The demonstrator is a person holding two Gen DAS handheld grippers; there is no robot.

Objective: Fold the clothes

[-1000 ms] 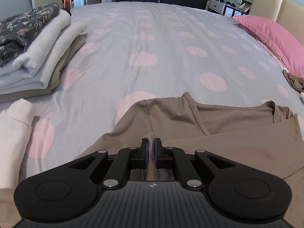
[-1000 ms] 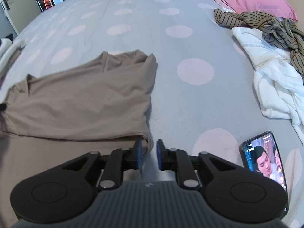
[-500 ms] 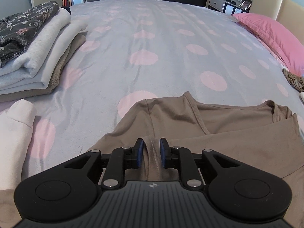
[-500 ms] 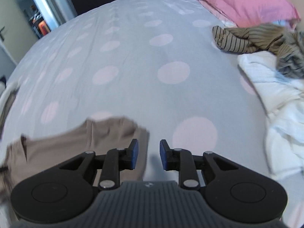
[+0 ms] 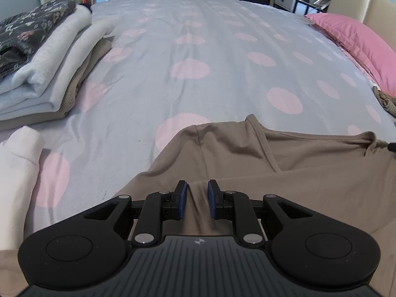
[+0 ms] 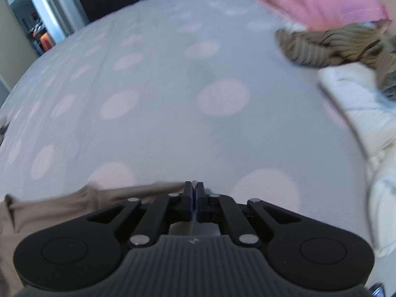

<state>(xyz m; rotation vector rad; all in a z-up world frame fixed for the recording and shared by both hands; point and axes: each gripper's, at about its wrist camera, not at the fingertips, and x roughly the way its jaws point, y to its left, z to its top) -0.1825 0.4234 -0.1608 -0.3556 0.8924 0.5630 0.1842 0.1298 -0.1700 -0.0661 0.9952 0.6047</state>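
Taupe shirt [image 5: 284, 173] is lying spread on the polka-dot bedspread [image 5: 198, 79], partly folded over itself. Your left gripper [image 5: 196, 193] has its fingers parted, straddling a raised pleat of the fabric without pinching it. Your right gripper [image 6: 194, 193] is pressed closed at the shirt's edge; it looks clamped on the cloth, though that view's blurry. Folded stack [image 5: 47, 74] sits off to the left, pink pillow [image 5: 356, 42] far right.

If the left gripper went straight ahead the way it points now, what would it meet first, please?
Most likely the tan shirt: the open left gripper already straddles a ridge of that fabric, and the shirt stretches ahead of it. Beyond lies the dotted bedspread; depth is hard to judge.
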